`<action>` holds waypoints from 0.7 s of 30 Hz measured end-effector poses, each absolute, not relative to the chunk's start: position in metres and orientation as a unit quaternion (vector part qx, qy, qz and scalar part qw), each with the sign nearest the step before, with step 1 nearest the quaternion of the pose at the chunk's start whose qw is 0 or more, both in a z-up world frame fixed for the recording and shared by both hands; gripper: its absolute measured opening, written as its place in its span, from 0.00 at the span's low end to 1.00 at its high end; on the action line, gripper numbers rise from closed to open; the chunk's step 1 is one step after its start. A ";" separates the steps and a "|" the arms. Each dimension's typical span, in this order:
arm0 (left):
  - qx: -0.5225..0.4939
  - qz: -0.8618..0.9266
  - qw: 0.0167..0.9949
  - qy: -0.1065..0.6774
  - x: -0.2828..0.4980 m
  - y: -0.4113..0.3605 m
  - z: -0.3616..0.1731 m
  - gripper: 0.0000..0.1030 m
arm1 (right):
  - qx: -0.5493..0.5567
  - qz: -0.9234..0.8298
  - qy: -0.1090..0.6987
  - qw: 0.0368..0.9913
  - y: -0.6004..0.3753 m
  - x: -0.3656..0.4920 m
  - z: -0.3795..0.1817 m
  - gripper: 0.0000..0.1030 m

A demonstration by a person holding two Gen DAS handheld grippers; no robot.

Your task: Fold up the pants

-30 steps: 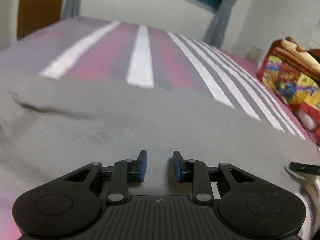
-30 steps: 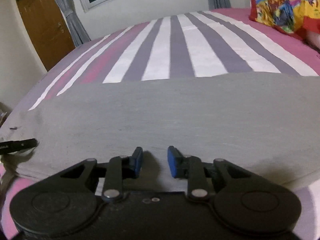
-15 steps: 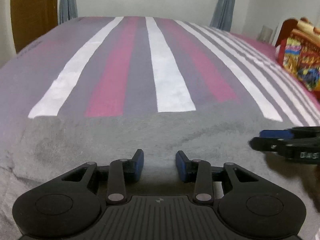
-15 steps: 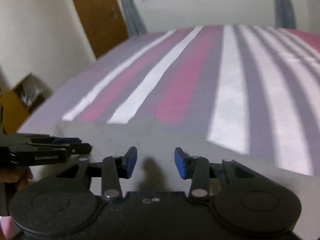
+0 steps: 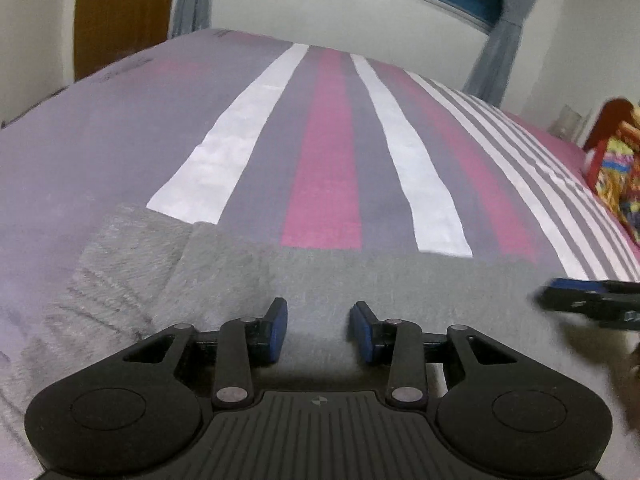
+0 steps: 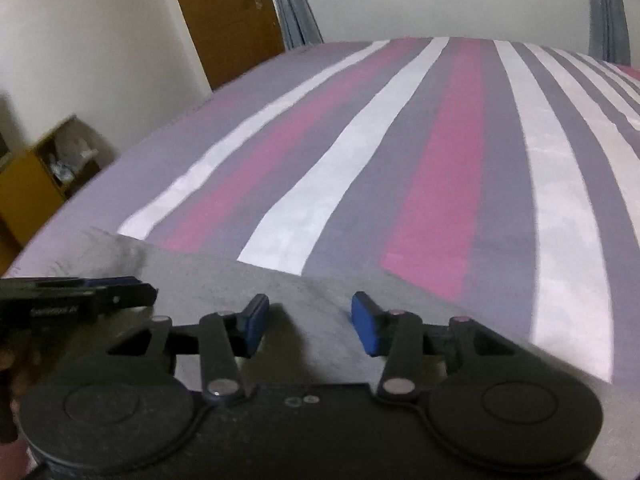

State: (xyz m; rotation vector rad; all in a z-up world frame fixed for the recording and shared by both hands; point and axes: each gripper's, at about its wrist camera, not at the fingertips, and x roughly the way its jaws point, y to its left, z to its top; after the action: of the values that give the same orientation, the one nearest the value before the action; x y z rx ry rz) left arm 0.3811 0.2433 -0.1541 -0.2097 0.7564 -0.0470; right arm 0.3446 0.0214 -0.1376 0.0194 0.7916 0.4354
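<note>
Soft grey fleece pants (image 5: 360, 280) lie flat across the lower frame on a pink-, grey- and white-striped bedsheet (image 5: 328, 152). The left gripper (image 5: 319, 330) stands open and empty; the right gripper (image 6: 306, 322), just widened, holds nothing. The limp, light cloth likely wants an edge pinch.

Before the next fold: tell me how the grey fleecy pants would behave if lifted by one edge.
The grey fleecy pants are probably floppy: they lie flat, following the striped bedsheet. The fuzzy nap suggests grippy rather than slippery. Stacked layers at the ribbed cuff may slide apart.
</note>
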 end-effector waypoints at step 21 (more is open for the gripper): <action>-0.078 -0.001 0.916 0.393 0.300 0.234 -0.146 0.44 | 0.201 -0.154 0.351 0.902 -0.447 0.168 -0.108 0.41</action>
State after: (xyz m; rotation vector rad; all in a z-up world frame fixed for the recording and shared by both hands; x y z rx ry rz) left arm 0.3000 0.2338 -0.1459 -0.1599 0.8091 -0.0020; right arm 0.1683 -0.4471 -0.1077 0.4162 0.7254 -0.3188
